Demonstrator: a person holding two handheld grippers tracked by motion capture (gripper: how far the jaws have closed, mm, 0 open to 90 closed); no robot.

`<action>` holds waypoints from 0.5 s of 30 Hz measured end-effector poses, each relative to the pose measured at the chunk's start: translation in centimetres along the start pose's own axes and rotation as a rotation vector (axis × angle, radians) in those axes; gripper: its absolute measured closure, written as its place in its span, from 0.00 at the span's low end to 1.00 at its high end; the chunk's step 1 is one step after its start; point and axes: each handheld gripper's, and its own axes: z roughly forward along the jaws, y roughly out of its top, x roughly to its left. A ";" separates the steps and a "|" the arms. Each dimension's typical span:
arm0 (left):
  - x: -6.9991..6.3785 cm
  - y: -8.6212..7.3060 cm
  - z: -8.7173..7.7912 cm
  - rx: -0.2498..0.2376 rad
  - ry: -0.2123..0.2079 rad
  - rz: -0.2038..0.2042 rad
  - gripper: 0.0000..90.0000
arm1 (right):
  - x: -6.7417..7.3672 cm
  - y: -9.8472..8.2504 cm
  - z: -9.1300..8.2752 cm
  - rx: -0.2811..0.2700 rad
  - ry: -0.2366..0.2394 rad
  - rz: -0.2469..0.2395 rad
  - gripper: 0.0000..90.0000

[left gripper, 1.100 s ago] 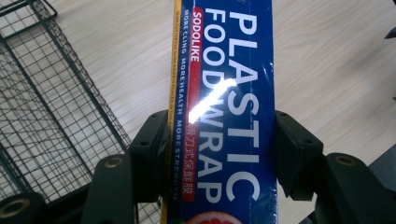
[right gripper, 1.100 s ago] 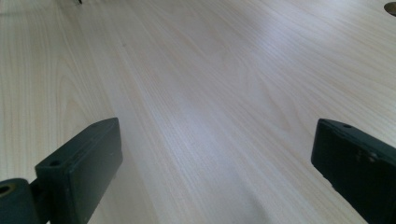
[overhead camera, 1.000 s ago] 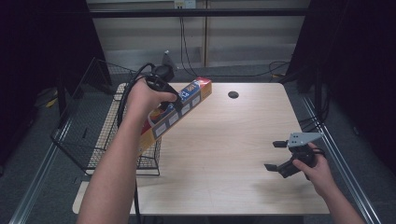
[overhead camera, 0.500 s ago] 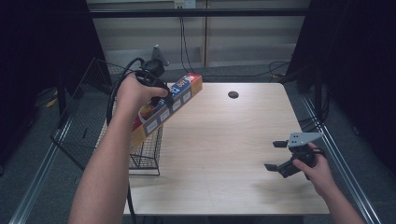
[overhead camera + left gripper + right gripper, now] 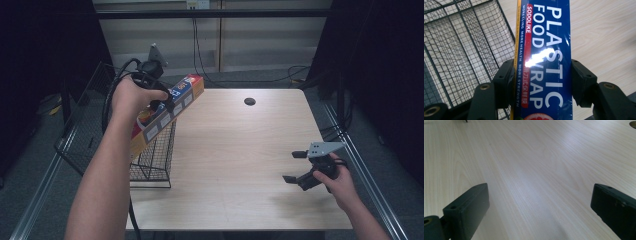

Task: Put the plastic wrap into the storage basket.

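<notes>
- The table takes up the middle of the high view, pale wood with a dark round hole near its far edge; the right side of it lies bare
- The wire basket stands at the table's left edge, top open; the box hangs just above its rim
- The box of plastic wrap, long and slanted, is up in the air over the basket's near corner; its far end points toward the table's back
- The left gripper clamps the box across its width, both pads pressed on its sides; the hold sits near one end, so I judge the long free end could swing and twist out of the pads, or catch on the basket rim on the way down
- The right gripper hovers low over the table at the right, jaws wide apart, nothing between them
</notes>
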 end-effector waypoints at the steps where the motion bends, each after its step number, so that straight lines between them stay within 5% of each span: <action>1: 0.0 0.0 0.0 0.000 0.000 0.000 0.49 | 0.0 0.0 0.0 0.001 0.000 0.000 0.02; 15: 1.6 -0.4 -1.3 -0.012 0.033 -0.062 0.49 | 0.0 0.0 0.0 0.002 -0.004 -0.002 0.02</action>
